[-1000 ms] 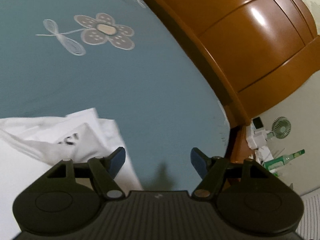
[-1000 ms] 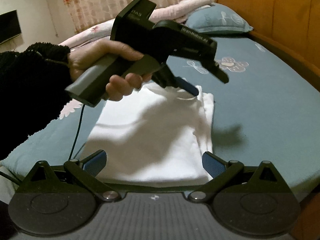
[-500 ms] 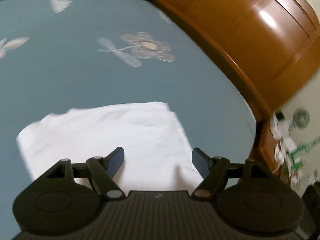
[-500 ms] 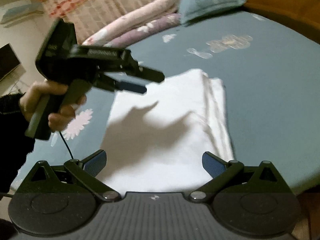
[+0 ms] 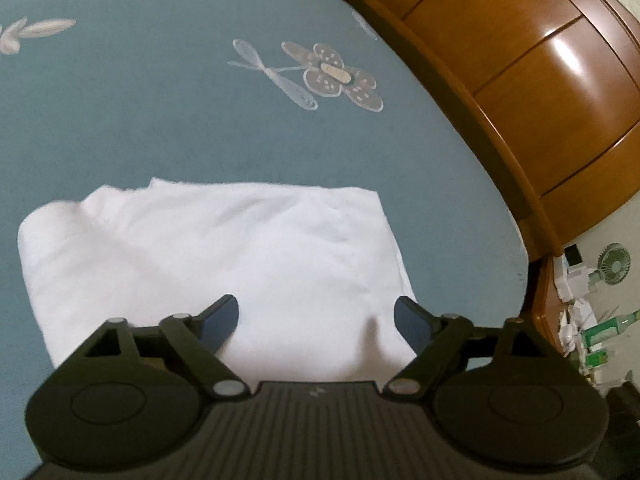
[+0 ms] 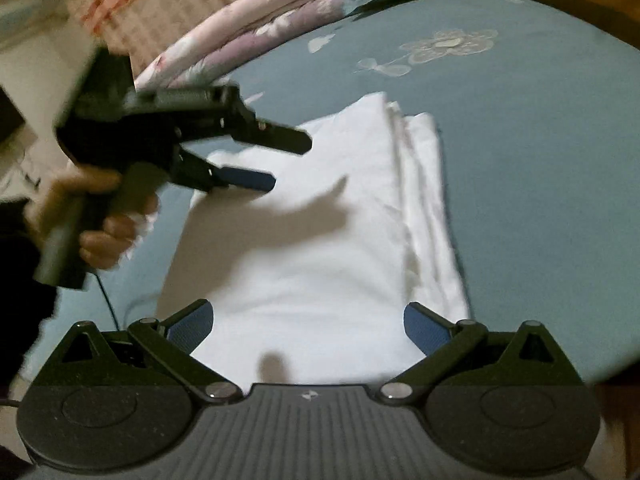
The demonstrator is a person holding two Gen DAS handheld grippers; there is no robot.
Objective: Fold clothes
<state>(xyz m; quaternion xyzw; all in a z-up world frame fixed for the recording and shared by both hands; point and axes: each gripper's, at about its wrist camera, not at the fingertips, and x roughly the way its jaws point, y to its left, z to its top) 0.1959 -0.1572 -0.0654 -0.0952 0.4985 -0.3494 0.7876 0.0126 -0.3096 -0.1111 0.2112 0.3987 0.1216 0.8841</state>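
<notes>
Looking down both wrist cameras, I am seeing the folded white garment (image 5: 208,248) lying flat on the blue-green bedsheet (image 5: 160,128), and I am taking that garment as my landmark. My left gripper (image 5: 316,318) is hovering over the garment's near edge with its blue-padded fingers spread wide and nothing between them. In the right wrist view I am seeing that same left gripper (image 6: 288,160) from the side, held in a hand (image 6: 100,216) above the garment's left side and casting a shadow across the cloth. My right gripper (image 6: 308,320) is also spread wide and empty, hanging over the garment's near end. Along the garment's right edge I am seeing several stacked layers of fabric stepping outward. Beyond the garment's far edge an embroidered flower (image 5: 340,76) is showing on the sheet, and further to the right the wooden headboard (image 5: 520,80) is curving past. Pillows and rolled bedding (image 6: 280,20) are lying beyond the garment in the right wrist view.
</notes>
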